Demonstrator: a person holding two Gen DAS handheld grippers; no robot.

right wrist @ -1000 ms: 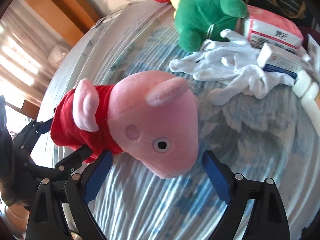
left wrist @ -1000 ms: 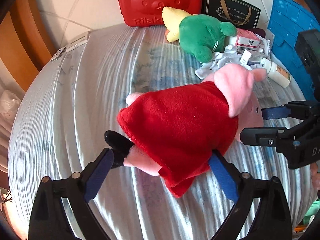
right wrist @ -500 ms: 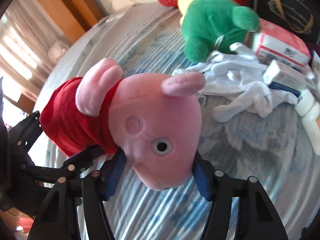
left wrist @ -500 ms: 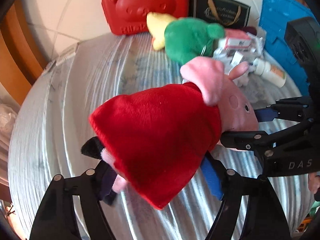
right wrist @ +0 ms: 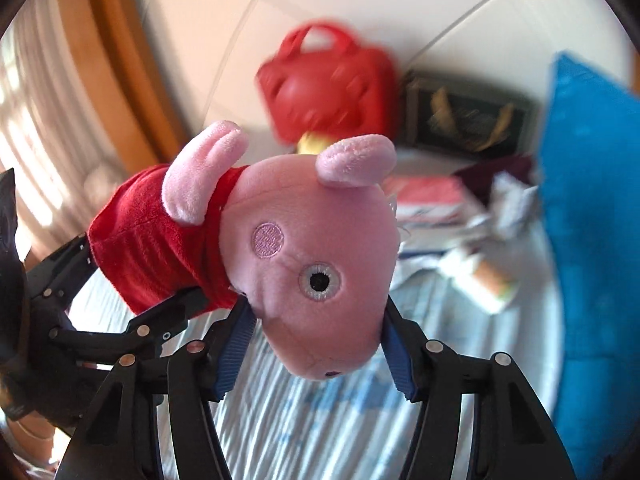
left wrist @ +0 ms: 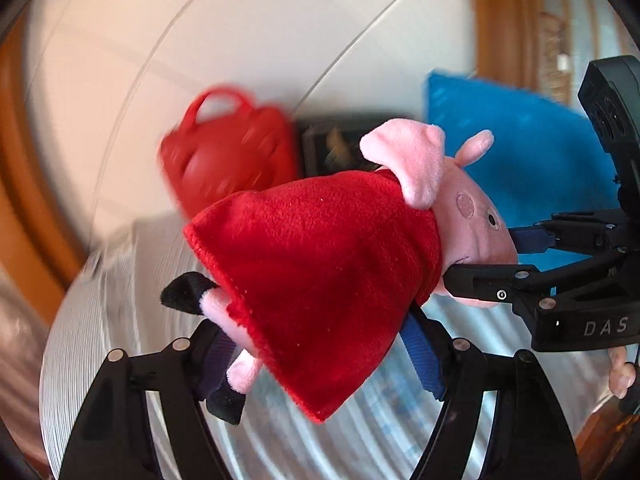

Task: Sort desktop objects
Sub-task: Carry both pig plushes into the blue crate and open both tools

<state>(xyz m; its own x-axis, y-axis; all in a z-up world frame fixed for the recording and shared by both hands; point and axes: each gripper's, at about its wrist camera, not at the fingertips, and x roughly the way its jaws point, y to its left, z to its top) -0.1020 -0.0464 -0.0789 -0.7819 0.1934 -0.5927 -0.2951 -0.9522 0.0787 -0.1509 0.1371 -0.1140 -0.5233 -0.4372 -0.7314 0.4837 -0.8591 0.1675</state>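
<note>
Above the striped tabletop (left wrist: 120, 280), clear of its cloth, the pink pig plush (right wrist: 312, 264) hangs between two tools. The left hand-held gripper (left wrist: 320, 364) is clamped on the body, its blue pads sunk into the red fleece dress at the hem and against a pink leg; its jaws have just been closing, with the dress between them. The right hand-held gripper (right wrist: 316, 352) pinches the snout end of the head from both sides, and its jaws too have just been closing on the plush.

I judge the step in hand to be the carry: the toy is picked up and on its way to wherever it belongs. The likeliest target looks like the blue crate (right wrist: 592, 240) at the right edge of the tabletop, though nothing settles that. The next move calls for both grippers to travel together, so the soft body is not stretched or twisted between them, and then to let go at the same time over the chosen spot.

The plush is short-piled and squashy, with a rounded head, stubby ears, an embroidered eye and cheek, and black felt-like feet. At the far edge stand a glossy red moulded case (left wrist: 228, 160) with a loop handle and a dark gift bag (right wrist: 468, 120), both blurred. Boxes and white cloth lie near the crate.
</note>
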